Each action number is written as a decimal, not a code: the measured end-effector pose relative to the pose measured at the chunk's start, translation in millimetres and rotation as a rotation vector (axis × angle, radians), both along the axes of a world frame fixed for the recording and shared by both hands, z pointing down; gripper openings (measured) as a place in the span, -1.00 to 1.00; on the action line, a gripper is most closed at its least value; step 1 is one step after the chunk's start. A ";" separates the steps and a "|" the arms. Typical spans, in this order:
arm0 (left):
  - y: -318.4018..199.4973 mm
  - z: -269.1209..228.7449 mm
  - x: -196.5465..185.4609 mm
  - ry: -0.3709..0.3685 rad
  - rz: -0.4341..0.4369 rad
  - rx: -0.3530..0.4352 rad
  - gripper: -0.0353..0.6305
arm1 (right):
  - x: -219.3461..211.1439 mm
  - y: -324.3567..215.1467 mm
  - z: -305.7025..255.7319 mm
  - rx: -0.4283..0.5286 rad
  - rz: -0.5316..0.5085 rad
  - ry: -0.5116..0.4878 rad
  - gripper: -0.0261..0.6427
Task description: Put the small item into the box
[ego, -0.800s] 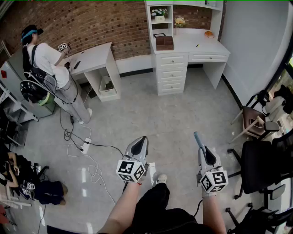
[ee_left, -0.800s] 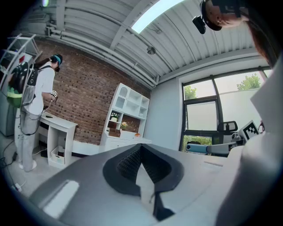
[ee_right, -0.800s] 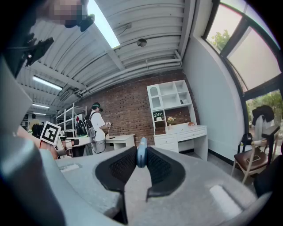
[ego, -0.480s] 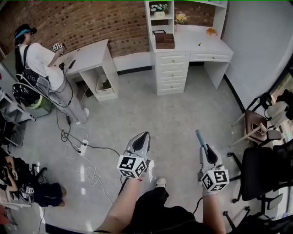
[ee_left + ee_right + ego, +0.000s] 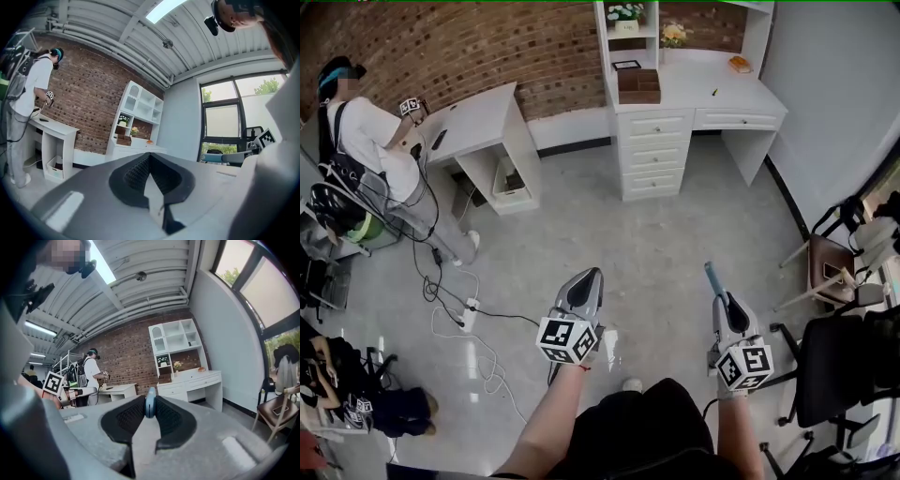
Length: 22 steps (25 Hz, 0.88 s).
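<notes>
Showing the small item (image 5: 710, 277), a blue piece, grasped at the tips of the right gripper (image 5: 719, 301); the box (image 5: 637, 86) stands on the far counter (image 5: 722, 89), well apart. Pinched so narrowly, the item could slip out on the way, and the floor cables (image 5: 492, 361) at left could snag a foot. Count, left to right: one other person (image 5: 366, 141), a second counter (image 5: 483, 117), one left gripper (image 5: 593, 274) clenched on nothing, one box, one item, one right gripper.

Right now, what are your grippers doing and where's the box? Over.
Left gripper shut, empty. Right gripper shut on small blue item. Brown box far ahead on white desk. Only floor between.
</notes>
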<state>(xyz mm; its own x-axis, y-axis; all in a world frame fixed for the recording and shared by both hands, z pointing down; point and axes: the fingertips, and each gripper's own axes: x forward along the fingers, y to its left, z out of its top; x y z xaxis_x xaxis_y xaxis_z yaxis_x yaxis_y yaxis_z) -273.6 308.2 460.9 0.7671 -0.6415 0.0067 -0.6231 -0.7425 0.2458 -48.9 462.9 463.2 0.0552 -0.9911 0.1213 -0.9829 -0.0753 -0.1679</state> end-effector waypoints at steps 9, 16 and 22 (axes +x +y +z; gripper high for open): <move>-65.5 12.8 55.4 0.012 0.003 -0.011 -0.89 | 60.2 -70.2 10.8 0.005 -0.007 -0.010 -0.72; -149.1 3.6 98.5 0.007 -0.046 0.000 -0.89 | 112.3 -165.4 5.7 0.013 -0.053 -0.018 -0.72; -219.6 -4.4 145.5 0.009 -0.074 -0.005 -0.89 | 156.7 -246.1 -2.8 0.010 -0.105 -0.013 -0.72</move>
<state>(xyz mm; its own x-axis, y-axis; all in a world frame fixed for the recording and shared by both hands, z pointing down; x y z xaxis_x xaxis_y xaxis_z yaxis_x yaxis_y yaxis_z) -128.1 88.6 456.5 0.7179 -0.6961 0.0039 -0.6738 -0.6934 0.2554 107.8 216.7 460.5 -0.0507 -0.9925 0.1113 -0.9830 0.0299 -0.1813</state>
